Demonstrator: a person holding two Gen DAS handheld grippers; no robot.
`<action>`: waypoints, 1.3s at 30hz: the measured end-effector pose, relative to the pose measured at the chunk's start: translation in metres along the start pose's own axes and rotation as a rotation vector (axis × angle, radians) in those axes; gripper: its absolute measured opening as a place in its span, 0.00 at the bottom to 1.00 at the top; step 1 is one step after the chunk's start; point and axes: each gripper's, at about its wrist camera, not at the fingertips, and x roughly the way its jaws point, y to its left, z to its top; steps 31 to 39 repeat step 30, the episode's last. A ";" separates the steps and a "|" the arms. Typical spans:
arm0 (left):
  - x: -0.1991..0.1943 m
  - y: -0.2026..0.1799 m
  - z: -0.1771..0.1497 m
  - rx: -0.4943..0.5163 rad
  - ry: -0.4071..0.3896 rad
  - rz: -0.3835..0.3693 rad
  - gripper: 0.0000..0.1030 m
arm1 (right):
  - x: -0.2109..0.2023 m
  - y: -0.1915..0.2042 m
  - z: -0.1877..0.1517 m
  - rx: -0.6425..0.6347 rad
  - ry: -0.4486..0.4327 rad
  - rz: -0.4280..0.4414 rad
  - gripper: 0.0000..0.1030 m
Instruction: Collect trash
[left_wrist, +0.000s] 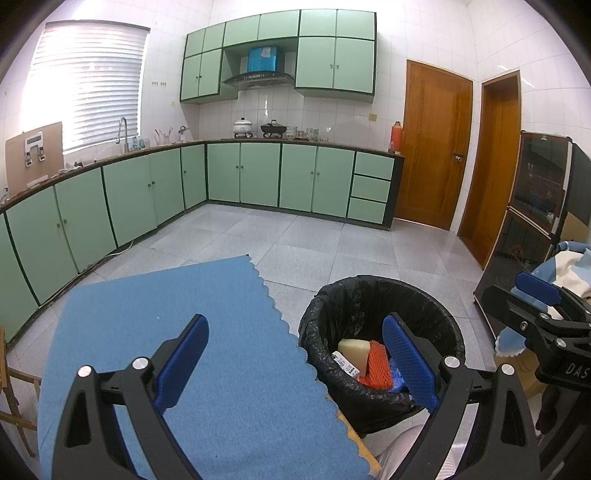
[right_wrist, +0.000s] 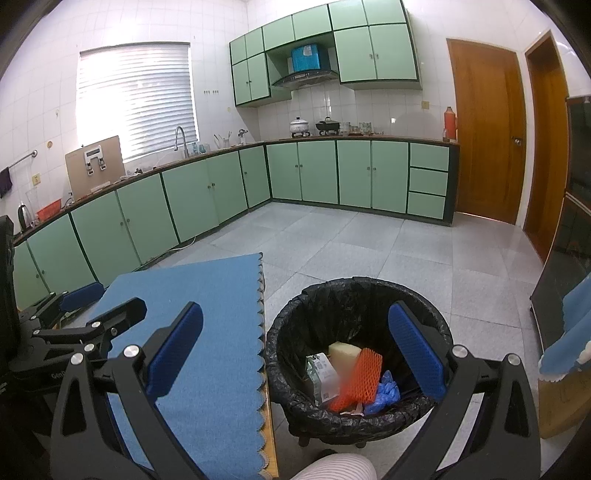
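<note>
Beside the blue-covered desk (right_wrist: 207, 332), one lined bin (right_wrist: 354, 295) stood on the floor, both claws empty above it.

On my right wrist feed I counted four pieces of trash in the black-bagged bin: one pale foam block (right_wrist: 343, 350), one orange foam net (right_wrist: 360, 380), one printed carton (right_wrist: 323, 373) and one crumpled blue glove (right_wrist: 384, 393), all heaped together at the bottom. My right claw (right_wrist: 295, 362) hung spread wide, gripping nothing, one finger over the desk's blue cloth and the other over the bin. My left claw (left_wrist: 295, 365) was likewise parted and empty, straddling the cloth's scalloped edge and the bin's rim (left_wrist: 373, 282). A striped sleeve (right_wrist: 332, 467) showed low in the frame.
</note>
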 end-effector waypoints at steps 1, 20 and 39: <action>0.000 0.000 -0.001 0.000 0.000 -0.001 0.90 | 0.000 0.000 0.000 0.000 0.000 0.000 0.95; 0.003 0.001 -0.003 -0.007 0.007 -0.002 0.90 | 0.003 0.002 -0.003 0.000 0.006 0.003 0.95; 0.003 0.002 -0.004 -0.006 0.008 0.000 0.91 | 0.004 0.001 -0.005 0.003 0.007 0.005 0.95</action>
